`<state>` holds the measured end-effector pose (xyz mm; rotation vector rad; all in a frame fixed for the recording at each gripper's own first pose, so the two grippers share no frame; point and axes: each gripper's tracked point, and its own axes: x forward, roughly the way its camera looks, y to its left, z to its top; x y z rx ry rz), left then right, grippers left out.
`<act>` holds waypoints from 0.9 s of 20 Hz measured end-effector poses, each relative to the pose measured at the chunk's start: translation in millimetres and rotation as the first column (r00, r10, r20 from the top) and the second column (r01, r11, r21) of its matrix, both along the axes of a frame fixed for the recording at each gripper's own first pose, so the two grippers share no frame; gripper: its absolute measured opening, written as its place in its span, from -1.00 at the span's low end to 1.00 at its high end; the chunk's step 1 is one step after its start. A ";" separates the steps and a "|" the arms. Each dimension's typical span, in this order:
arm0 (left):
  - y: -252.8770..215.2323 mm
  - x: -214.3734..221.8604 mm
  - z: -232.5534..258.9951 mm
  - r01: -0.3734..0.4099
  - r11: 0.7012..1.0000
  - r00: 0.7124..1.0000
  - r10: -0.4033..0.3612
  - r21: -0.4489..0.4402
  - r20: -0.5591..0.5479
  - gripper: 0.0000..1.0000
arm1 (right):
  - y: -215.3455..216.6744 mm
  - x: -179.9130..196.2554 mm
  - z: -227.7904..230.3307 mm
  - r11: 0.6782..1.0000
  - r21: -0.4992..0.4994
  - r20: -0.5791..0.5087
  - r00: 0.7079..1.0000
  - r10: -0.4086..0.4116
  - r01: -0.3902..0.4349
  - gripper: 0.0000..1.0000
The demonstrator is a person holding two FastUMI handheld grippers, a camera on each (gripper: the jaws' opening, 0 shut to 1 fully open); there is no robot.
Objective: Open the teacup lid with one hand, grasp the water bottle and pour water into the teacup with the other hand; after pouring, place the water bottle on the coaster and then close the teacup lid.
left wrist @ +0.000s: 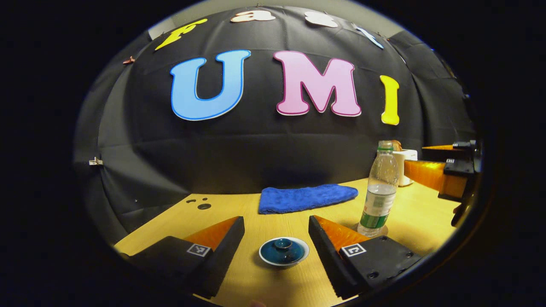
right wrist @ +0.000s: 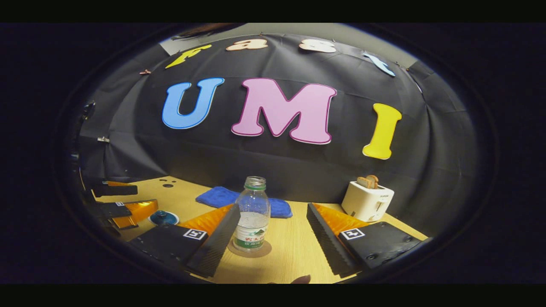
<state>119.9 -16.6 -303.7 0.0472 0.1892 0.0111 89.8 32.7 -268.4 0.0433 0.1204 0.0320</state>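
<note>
A blue-lidded teacup (left wrist: 283, 251) with a white rim stands on the wooden table, lid on, between the spread fingers of my left gripper (left wrist: 276, 245), which is open and touches nothing. A clear water bottle (left wrist: 379, 191) without a cap, part full, stands upright on a round coaster (right wrist: 249, 249). In the right gripper view the bottle (right wrist: 252, 215) is just ahead of my open right gripper (right wrist: 273, 232), closer to its left finger, apart from both. The teacup (right wrist: 163, 218) lies far left there, beside the left gripper (right wrist: 123, 204). The right gripper (left wrist: 443, 170) appears at the right edge of the left gripper view.
A folded blue towel (left wrist: 305, 198) lies at the back of the table (left wrist: 426, 213) by the black cloth wall. A white toaster (right wrist: 367, 200) with bread in it stands at the back right. Small holes (left wrist: 204, 206) mark the table's far left corner.
</note>
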 end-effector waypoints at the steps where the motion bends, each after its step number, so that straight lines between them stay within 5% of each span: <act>1: -1.2 3.3 -5.1 0.006 1.000 1.000 -0.006 0.012 -0.010 0.87 | 0.4 1.6 -2.3 1.000 0.001 0.000 1.000 0.001 -0.001 0.95; 4: -7.4 11.5 -24.0 0.027 0.999 0.998 -0.026 0.027 -0.049 0.57 | 1.8 3.3 -5.7 1.000 -0.004 0.004 1.000 0.002 -0.002 0.95; 9: -9.2 18.3 -43.4 0.023 0.999 0.994 -0.018 0.047 -0.106 0.48 | 5.8 2.8 -6.5 1.000 -0.010 0.004 1.000 0.012 -0.012 0.95; 15: -7.9 22.3 -56.4 0.011 0.999 0.991 -0.006 0.036 -0.135 0.14 | 9.9 4.2 -9.8 1.000 -0.010 -0.002 1.000 0.020 -0.020 0.95; 17: -6.0 24.1 -56.9 0.004 1.000 0.991 -0.001 0.023 -0.135 -0.22 | 10.7 4.6 -12.3 1.000 -0.005 -0.009 1.000 0.021 -0.021 0.95; 18: -6.5 25.7 -56.1 0.005 1.000 0.991 -0.004 0.014 -0.133 -0.14 | 9.8 5.0 -12.8 1.000 -0.002 -0.010 1.000 0.019 -0.020 0.95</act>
